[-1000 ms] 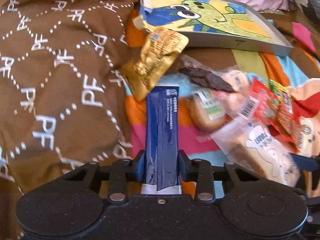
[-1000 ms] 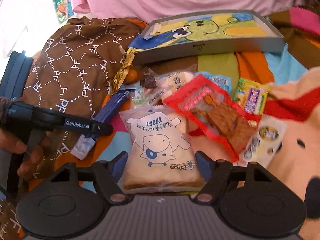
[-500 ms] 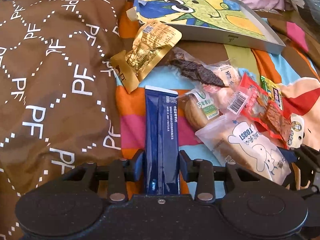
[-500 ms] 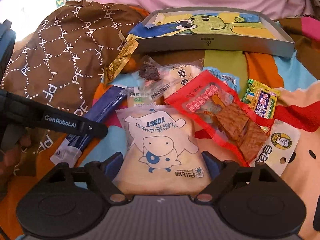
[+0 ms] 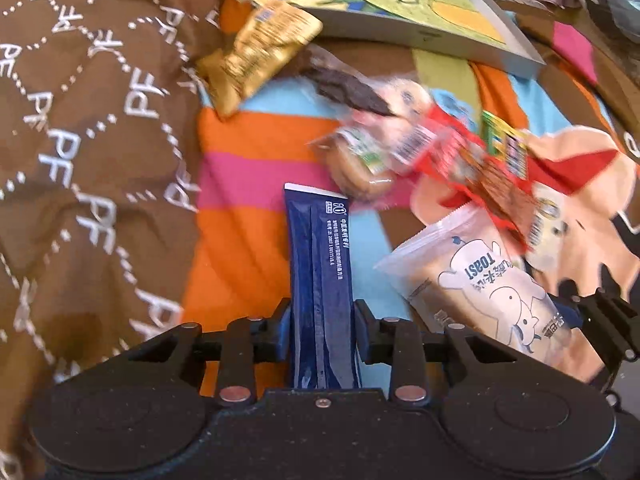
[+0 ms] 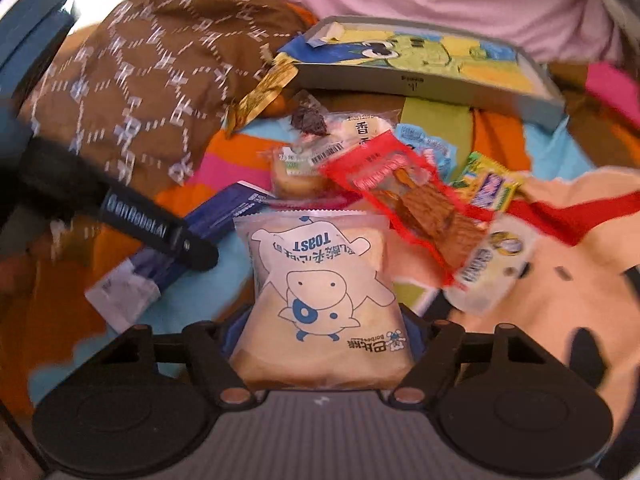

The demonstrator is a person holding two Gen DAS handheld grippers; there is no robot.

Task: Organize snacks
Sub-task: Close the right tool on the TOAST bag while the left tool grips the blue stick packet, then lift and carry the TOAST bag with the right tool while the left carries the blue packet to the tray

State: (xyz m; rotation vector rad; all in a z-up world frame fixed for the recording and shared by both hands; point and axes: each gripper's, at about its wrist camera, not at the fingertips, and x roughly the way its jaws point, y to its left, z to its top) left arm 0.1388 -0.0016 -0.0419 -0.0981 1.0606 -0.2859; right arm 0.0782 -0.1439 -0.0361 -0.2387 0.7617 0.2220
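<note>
Snacks are lying heaped on the striped blanket (image 5: 256,152) in front of the grey box (image 6: 424,80). We are gripping the dark blue stick packet (image 5: 322,292) in our left tongs (image 5: 322,328), closed on its sides. Our right tongs (image 6: 322,344) are clamping the toast packet (image 6: 320,296), just beside the red packet (image 6: 404,196) in the pile.

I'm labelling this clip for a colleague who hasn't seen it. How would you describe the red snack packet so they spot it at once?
Start at the grey tray with the cartoon picture; the snack heap lies in front of it. The red packet lies slanted at the heap's right, beside the toast bag. It alone is bright red, with brown slabs showing through a clear window.
</note>
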